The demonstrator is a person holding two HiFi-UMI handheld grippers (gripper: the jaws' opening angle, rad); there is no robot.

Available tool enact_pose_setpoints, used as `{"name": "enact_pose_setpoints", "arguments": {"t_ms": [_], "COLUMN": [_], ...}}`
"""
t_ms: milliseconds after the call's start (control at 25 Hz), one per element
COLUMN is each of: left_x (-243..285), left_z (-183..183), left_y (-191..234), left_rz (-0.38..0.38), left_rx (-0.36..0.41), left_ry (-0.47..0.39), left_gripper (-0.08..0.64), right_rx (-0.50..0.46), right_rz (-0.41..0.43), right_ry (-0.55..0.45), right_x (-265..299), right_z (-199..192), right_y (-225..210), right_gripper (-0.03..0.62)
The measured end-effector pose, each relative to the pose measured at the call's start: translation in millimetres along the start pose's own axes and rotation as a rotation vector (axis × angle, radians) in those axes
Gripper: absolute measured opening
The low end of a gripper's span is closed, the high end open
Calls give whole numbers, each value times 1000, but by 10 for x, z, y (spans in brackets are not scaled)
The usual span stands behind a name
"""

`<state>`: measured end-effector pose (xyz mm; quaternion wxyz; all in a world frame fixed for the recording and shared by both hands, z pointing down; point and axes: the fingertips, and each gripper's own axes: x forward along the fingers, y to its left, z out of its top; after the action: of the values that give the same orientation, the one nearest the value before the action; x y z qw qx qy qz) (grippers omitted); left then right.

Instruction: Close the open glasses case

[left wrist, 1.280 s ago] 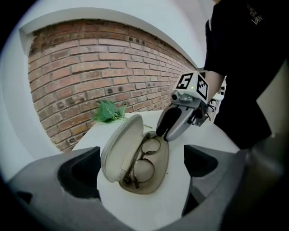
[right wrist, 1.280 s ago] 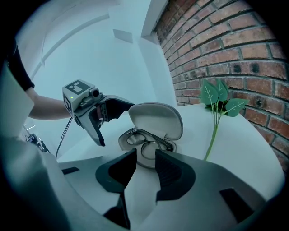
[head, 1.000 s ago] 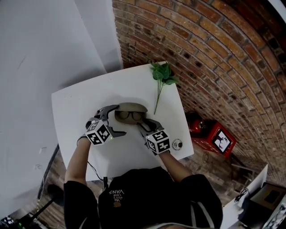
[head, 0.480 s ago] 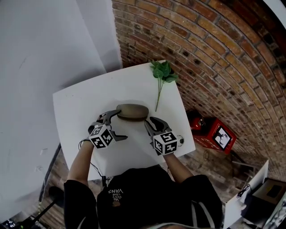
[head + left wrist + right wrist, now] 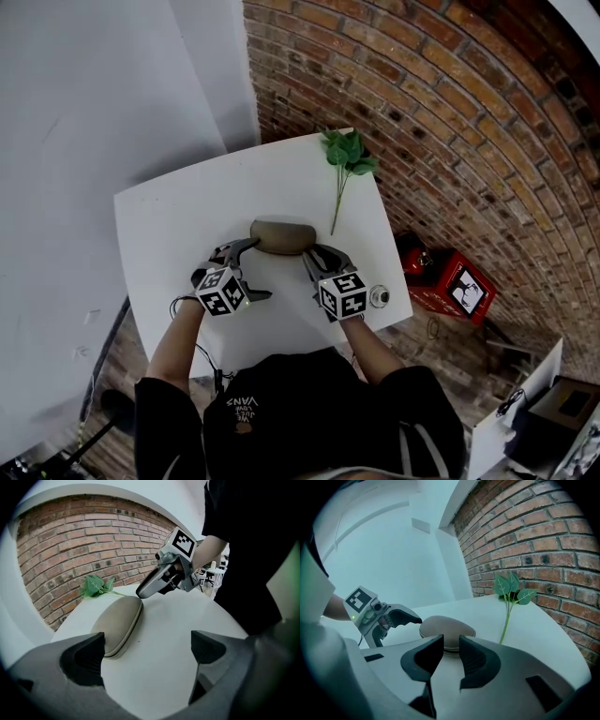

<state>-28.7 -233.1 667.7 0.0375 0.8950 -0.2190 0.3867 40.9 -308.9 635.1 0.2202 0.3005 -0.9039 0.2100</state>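
The tan glasses case (image 5: pixel 283 236) lies with its lid down on the white table (image 5: pixel 187 206), and its seam shows in the left gripper view (image 5: pixel 119 623). My left gripper (image 5: pixel 255 270) is open at the case's near left end, a little apart from it, jaws wide with only bare table between them (image 5: pixel 147 651). My right gripper (image 5: pixel 317 258) is at the case's near right end. Its jaws are closing to a narrow gap (image 5: pixel 451 651) with nothing between them, and the case (image 5: pixel 446 629) lies just beyond.
A green leafy sprig (image 5: pixel 345 155) lies at the table's far right corner, by the brick wall. A small round object (image 5: pixel 379 297) sits at the table's near right edge. A red box (image 5: pixel 450 286) stands on the floor to the right.
The case stood open with the glasses showing; now its lid is down. My left gripper has drawn back toward the person. The right gripper stayed close by the case's right end.
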Motion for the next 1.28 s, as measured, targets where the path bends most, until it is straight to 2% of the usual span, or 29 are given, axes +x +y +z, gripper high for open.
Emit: {"name": "enact_pose_setpoints", "arguments": {"t_ms": [400,600,1000,1280], "left_x": [33,31,-102,-330], "left_z": [-15,9,143,210], "left_y": [-5,-4,-139,-303], "left_rz": [10,21,50,90], "left_rx": [-23,-55,-63,-42], "left_ry": [-9,-18,-79,-127], "left_gripper": [571,571,571,571], "right_rx": [-32,-13,16,27], "right_rz": [-23,-26,-61,-124], "right_ry": [47,43,-14,-69], "right_x": [94,85,-120,-371], "right_z": [-99,-86,-4,-1], "right_y": [-34,-5,119,283], "right_gripper": [100,109,121,113]}}
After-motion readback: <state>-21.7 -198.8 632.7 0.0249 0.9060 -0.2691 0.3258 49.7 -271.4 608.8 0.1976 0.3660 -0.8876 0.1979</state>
